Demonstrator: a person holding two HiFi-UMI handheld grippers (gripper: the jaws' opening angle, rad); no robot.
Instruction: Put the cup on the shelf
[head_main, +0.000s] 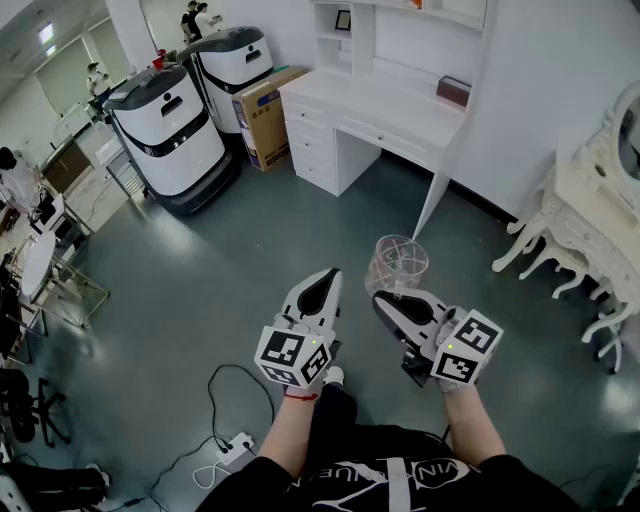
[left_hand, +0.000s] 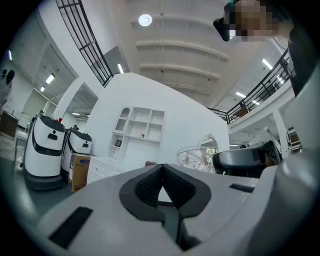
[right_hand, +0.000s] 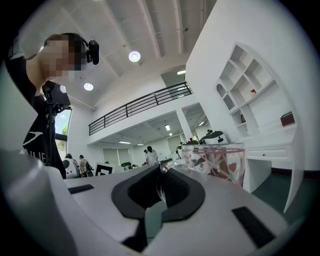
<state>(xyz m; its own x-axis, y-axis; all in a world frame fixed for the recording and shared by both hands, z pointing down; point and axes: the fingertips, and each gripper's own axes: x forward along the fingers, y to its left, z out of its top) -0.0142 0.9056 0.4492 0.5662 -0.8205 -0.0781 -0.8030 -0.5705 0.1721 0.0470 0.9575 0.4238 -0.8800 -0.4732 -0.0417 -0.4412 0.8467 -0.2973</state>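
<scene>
A clear cup (head_main: 400, 262) with a coloured pattern hangs over the grey floor. My right gripper (head_main: 386, 299) is shut on its near rim. In the right gripper view the cup (right_hand: 215, 163) stands just right of the closed jaws (right_hand: 160, 176), with a sliver of its wall pinched between the pads. My left gripper (head_main: 327, 277) is beside it on the left, shut and holding nothing (left_hand: 161, 172); the cup (left_hand: 195, 157) shows to its right. The white shelf unit (head_main: 400, 35) tops a white desk (head_main: 380, 105) across the room, and its cubbies (left_hand: 140, 127) (right_hand: 245, 85) show in both gripper views.
Two white service robots (head_main: 165, 130) (head_main: 235, 62) and a cardboard box (head_main: 265, 115) stand left of the desk. A white ornate vanity table (head_main: 590, 215) is at the right. A power strip (head_main: 235, 447) with cable lies by my feet. Folding chairs (head_main: 50, 270) line the left.
</scene>
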